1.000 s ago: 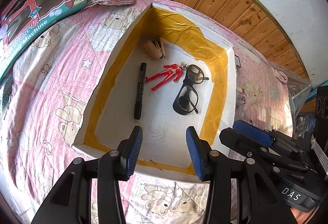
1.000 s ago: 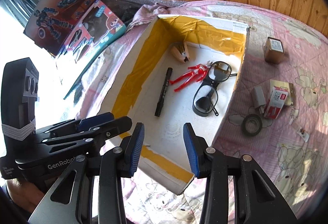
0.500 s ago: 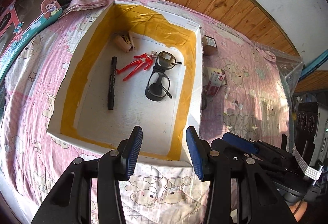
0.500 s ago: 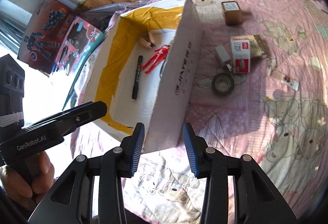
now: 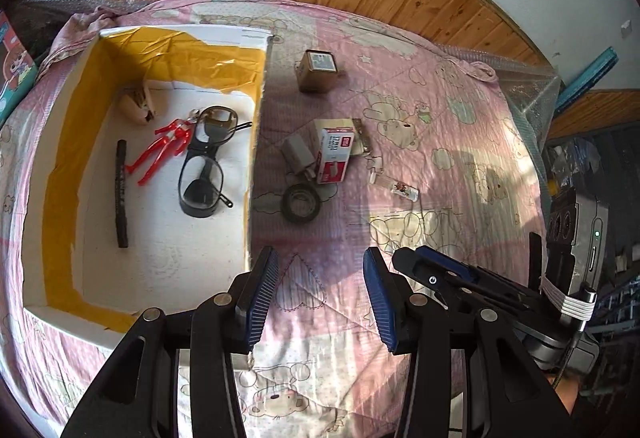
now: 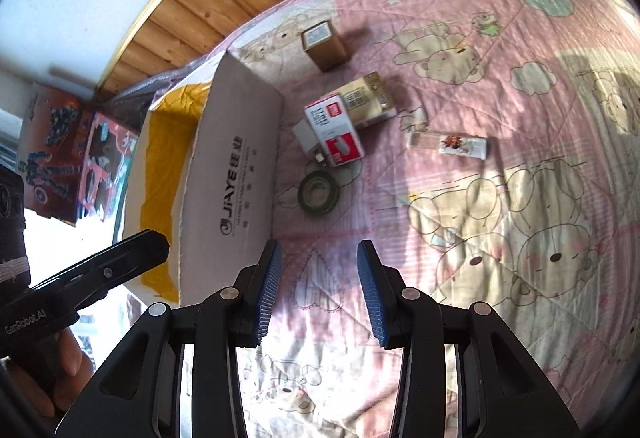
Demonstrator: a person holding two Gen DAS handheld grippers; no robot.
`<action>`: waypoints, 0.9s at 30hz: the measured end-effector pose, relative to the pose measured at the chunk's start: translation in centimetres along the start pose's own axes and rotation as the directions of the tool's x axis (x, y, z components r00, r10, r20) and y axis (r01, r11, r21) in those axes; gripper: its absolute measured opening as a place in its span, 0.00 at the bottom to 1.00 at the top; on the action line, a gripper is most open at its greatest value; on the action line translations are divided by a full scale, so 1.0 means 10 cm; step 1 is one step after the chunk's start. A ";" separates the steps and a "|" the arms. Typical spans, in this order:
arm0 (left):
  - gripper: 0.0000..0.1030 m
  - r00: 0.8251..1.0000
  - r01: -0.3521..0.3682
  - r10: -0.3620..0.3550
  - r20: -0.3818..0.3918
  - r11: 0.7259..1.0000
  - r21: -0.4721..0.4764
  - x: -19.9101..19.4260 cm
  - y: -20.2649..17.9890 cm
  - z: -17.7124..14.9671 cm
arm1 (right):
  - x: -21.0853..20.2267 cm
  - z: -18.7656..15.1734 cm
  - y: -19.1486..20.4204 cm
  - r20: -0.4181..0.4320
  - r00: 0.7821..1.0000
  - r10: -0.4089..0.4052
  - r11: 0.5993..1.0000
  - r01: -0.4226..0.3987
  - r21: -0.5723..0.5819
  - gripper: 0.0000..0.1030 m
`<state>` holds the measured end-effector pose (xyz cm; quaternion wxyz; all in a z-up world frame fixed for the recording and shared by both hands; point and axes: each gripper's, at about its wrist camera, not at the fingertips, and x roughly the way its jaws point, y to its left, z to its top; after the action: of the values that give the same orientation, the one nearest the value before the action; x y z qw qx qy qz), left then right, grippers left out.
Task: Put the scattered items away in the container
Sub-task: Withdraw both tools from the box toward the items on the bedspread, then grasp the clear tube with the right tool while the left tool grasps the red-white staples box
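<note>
Both the left gripper point(image 5: 320, 296) and right gripper point(image 6: 318, 288) hover level, jaws wide apart and empty, just right of the cardboard box point(image 5: 256, 141).

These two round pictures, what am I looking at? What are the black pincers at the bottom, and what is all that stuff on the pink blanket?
There is no robot here: a person holds a two-fingered tool in each hand, and each tool carries a wide-angle camera looking along its fingers. One picture comes from the left tool, the other from the right tool. Both are open and hold nothing.

They hover over a pink bear-print blanket. The white box with yellow tape inside already holds glasses, a black marker, a red toy figure and a small beige object I cannot identify.

Still loose on the blanket: a roll of tape, a red and white staple box, a small brown box and a few smaller bits.
</note>
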<state>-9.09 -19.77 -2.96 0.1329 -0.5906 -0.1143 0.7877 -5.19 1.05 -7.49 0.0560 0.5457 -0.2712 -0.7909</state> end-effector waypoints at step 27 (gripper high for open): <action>0.56 0.994 -0.050 0.047 -0.097 0.998 -0.033 1.72 -0.19 0.81 | 0.83 0.66 -0.52 -0.026 0.979 -0.202 0.838 0.159 -0.523 0.41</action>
<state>-21.33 -12.23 -15.59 0.1085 -0.6326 -0.1075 0.7593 -13.33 4.70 -15.31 0.1366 0.5646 0.0067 -0.8139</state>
